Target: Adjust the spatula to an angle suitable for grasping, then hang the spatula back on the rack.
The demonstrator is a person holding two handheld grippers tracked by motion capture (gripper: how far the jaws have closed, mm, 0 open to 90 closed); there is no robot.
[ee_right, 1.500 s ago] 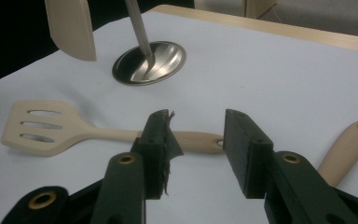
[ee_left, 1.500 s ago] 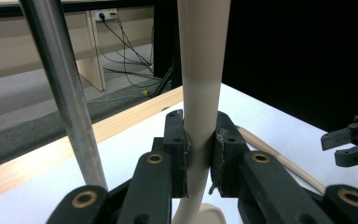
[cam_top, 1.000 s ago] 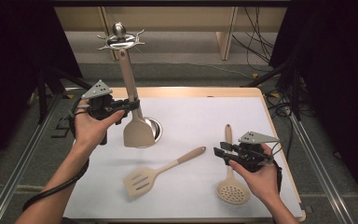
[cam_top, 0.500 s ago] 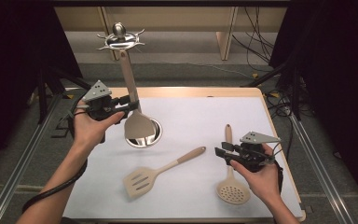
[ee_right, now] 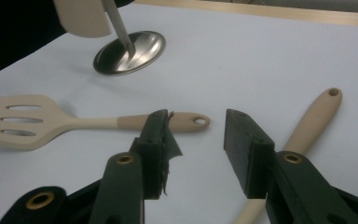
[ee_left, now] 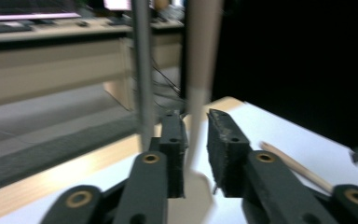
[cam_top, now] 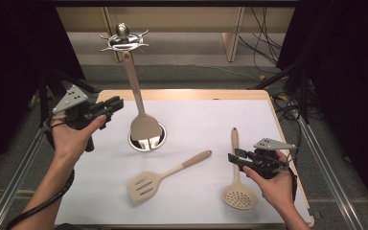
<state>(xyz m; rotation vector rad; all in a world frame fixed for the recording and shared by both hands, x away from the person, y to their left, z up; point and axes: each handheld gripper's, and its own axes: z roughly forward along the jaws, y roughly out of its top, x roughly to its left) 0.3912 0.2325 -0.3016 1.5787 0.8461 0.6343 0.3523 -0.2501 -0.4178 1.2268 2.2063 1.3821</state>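
High view, progress first: one hung, two to go, judging by the layout. Upper centre of the frame, solid turner dangling from the hook crown of the utensil stand, blade just over the round steel base. Lower centre, slotted turner flat on the white table. Lower right, skimmer flat too, both apart from the stand. Left of the frame, left gripper clear of the hung handle, jaws just now closing to a narrow gap, nothing pinched between them. Lower right, right gripper hovering over the skimmer's handle, jaws fairly wide, empty. Likely next: pinch that handle and carry it to a free hook. Count: one stand, three utensils (one solid turner, one slotted turner, one skimmer), two grippers.
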